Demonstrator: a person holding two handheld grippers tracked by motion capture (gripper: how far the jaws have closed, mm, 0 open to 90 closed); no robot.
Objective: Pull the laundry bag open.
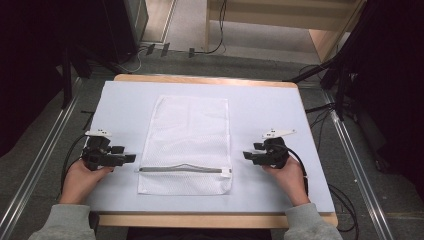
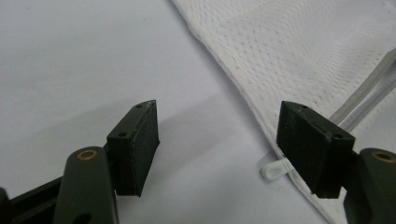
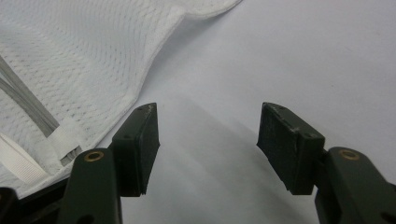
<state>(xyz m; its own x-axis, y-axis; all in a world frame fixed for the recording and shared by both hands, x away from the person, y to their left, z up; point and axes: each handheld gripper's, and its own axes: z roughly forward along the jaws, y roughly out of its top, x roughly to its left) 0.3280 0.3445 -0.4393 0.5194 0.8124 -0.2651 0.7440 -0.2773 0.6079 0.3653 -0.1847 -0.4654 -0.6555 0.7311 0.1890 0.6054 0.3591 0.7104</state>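
My left claw rests wide open near the worktop's left edge, just beside the mesh bag, its jaws level with the zip, apparently to take that end. The bag lies flat mid-worktop, zip toward the near edge. My right claw, also wide, waits just off the bag's right edge, holding nothing.
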